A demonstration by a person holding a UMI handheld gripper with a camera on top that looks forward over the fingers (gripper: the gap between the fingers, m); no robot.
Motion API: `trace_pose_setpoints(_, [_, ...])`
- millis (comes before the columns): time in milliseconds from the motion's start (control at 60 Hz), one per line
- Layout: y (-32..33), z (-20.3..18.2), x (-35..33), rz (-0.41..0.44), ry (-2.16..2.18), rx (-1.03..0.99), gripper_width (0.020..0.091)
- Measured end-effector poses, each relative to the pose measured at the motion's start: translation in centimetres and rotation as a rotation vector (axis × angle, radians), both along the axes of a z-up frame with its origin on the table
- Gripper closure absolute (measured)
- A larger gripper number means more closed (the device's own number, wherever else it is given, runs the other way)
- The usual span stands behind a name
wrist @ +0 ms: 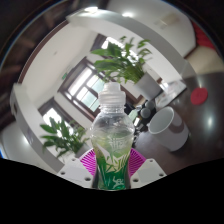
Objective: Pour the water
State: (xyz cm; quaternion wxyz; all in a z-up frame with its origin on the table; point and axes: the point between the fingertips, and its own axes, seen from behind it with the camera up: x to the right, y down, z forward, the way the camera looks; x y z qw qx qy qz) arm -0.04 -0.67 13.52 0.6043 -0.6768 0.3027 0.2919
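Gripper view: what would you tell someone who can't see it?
A clear plastic bottle with a white cap and green label stands upright, held between the gripper's pink pads. Behind it are leafy green plants and a white cup.

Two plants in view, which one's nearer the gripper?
The plant beside the bottle, low and just beyond the fingers. The other plant stands farther back, above the bottle's cap.

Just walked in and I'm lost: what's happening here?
A hand-held tool is gripping a clear plastic bottle with a green label and white cap, both pink pads pressing its sides. The view is tilted, so the bottle seems lifted off any surface. A white cup sits beyond it, with leafy plants behind. No water is flowing yet.
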Motion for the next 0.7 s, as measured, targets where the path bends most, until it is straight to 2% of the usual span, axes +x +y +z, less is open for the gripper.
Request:
trace_pose_setpoints(183, [2.5, 3.9, -1.1, -0.044, 0.527, 0.08, 0.0735])
trace_pose_setpoints(367, [3.5, 5.5, 0.2, -0.096, 0.93, 0.165, 0.0732])
trace_pose_setpoints(550, [3.0, 5.2, 1.1, -0.14, 1.176, 0.217, 0.0734])
trace_pose_setpoints(700, [2.4, 4.8, 1.1, -0.153, 1.217, 0.218, 0.0731])
